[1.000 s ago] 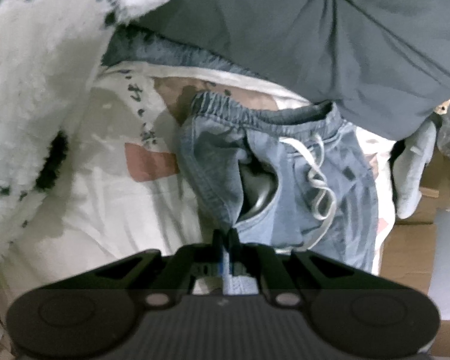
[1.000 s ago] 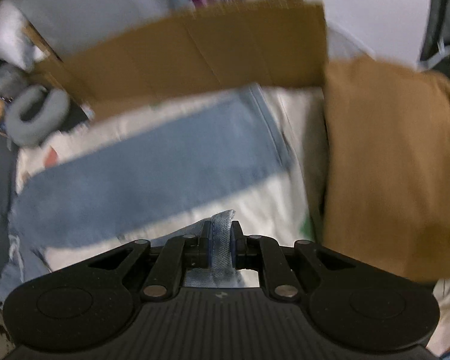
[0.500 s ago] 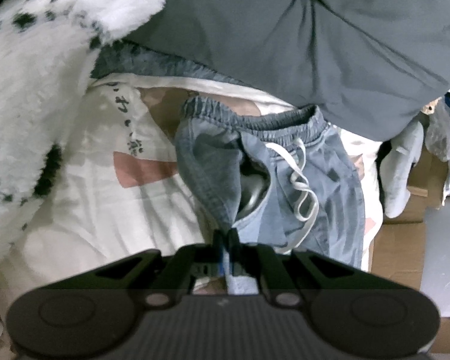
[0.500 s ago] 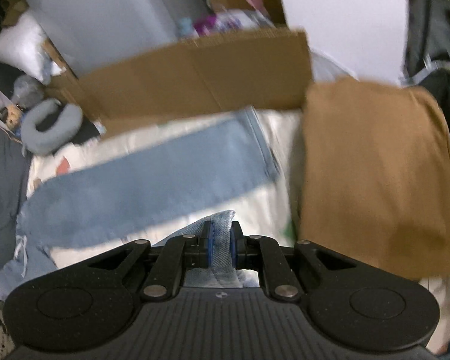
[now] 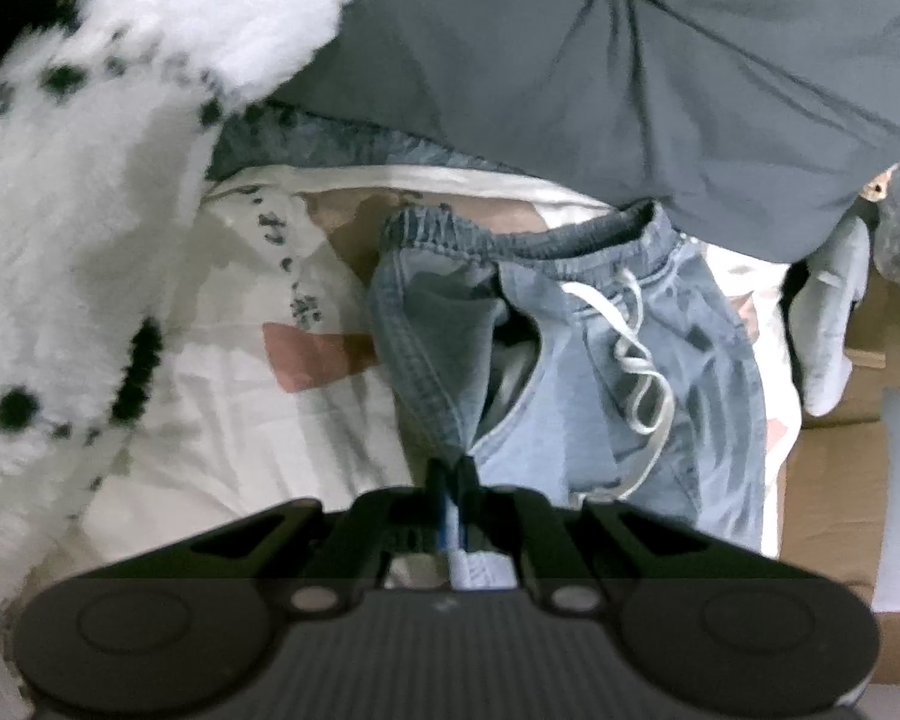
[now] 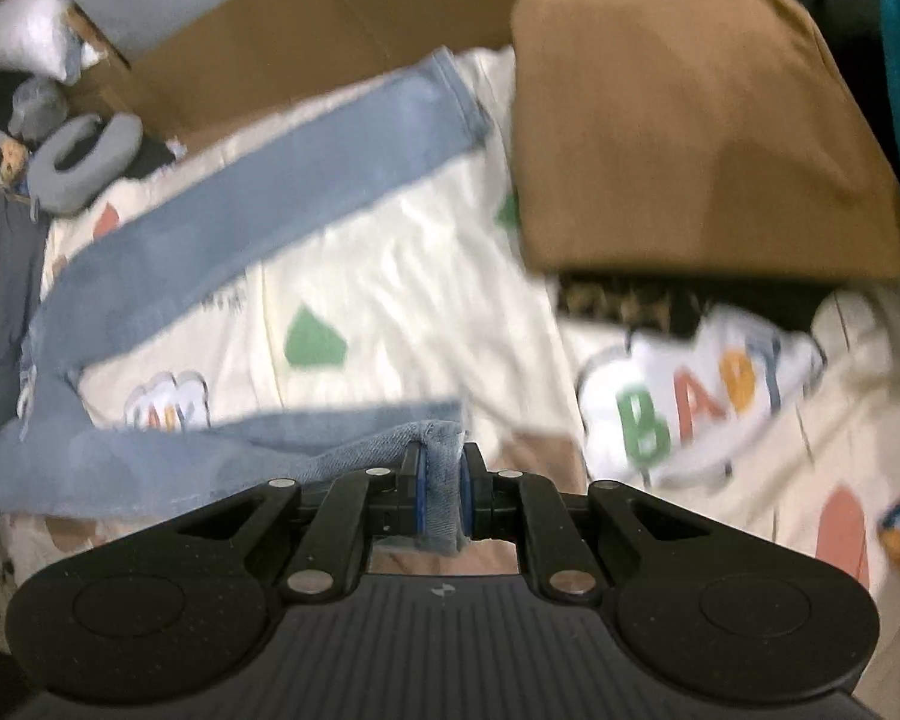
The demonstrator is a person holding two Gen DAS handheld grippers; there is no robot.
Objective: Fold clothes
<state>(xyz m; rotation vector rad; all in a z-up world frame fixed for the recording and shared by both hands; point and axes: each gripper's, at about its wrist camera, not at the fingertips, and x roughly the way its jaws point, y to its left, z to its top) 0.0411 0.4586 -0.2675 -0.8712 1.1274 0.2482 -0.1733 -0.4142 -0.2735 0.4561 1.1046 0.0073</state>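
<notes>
The patterned cream bedsheet (image 6: 390, 276) carries the blue denim trousers (image 6: 258, 180), spread with both legs extended. A brown garment (image 6: 690, 120) lies beside the far leg. The left gripper (image 5: 450, 474) has its jaws clamped on waistband fabric. The right gripper (image 6: 440, 480) has its jaws clamped on the near leg's hem.

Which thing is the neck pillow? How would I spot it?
Start at the big brown cardboard sheet behind the cream printed bedsheet in the right wrist view. At its lower left corner lies the neck pillow, past the jeans leg. It alone is grey, plump and horseshoe-shaped.
</notes>
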